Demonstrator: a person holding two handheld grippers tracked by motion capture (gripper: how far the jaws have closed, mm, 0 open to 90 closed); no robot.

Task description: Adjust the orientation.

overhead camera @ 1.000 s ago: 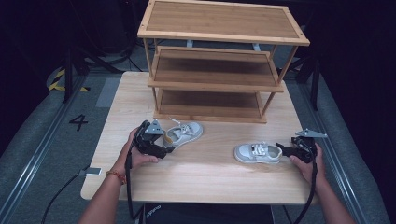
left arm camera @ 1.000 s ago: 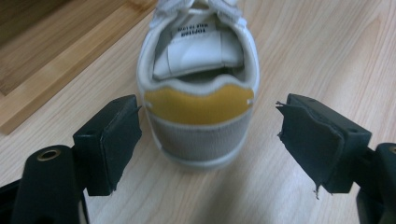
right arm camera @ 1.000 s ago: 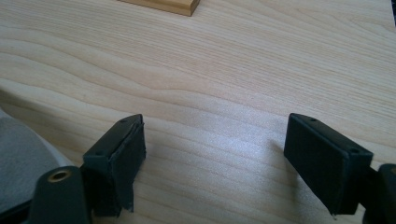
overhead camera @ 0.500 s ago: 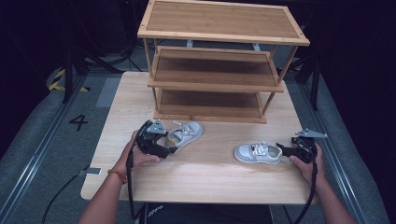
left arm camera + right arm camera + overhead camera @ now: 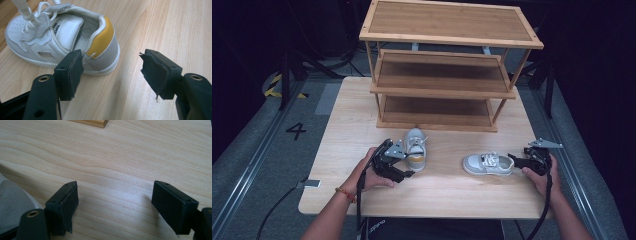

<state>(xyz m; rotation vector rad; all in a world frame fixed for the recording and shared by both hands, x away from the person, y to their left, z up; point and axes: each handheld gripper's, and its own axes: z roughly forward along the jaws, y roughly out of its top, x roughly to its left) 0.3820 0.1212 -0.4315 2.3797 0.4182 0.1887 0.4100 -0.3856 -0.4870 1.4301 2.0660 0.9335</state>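
A small white shoe with a yellow heel (image 5: 416, 149) stands on the table in front of the rack, toe toward the rack. My left gripper (image 5: 408, 165) is open just behind and beside its heel. In the left gripper view the shoe (image 5: 62, 37) lies up and to the left, and the left pad (image 5: 71, 72) sits just in front of its heel; the gap of the left gripper (image 5: 112, 72) holds nothing. A second white shoe (image 5: 488, 164) lies at the right, toe to the left. My right gripper (image 5: 513, 161) is open at its heel, and the right gripper (image 5: 115, 205) has bare table between its jaws.
A three-tier wooden shoe rack (image 5: 447, 75) stands at the back of the table (image 5: 437, 195), and its foot (image 5: 90, 122) shows at the top of the right gripper view. A grey part of the second shoe (image 5: 12, 200) sits at that view's left edge.
The yellow-heeled shoe has turned from lying angled to the right to pointing at the rack. My left gripper has shifted slightly right behind it. The right gripper and its shoe stayed put.
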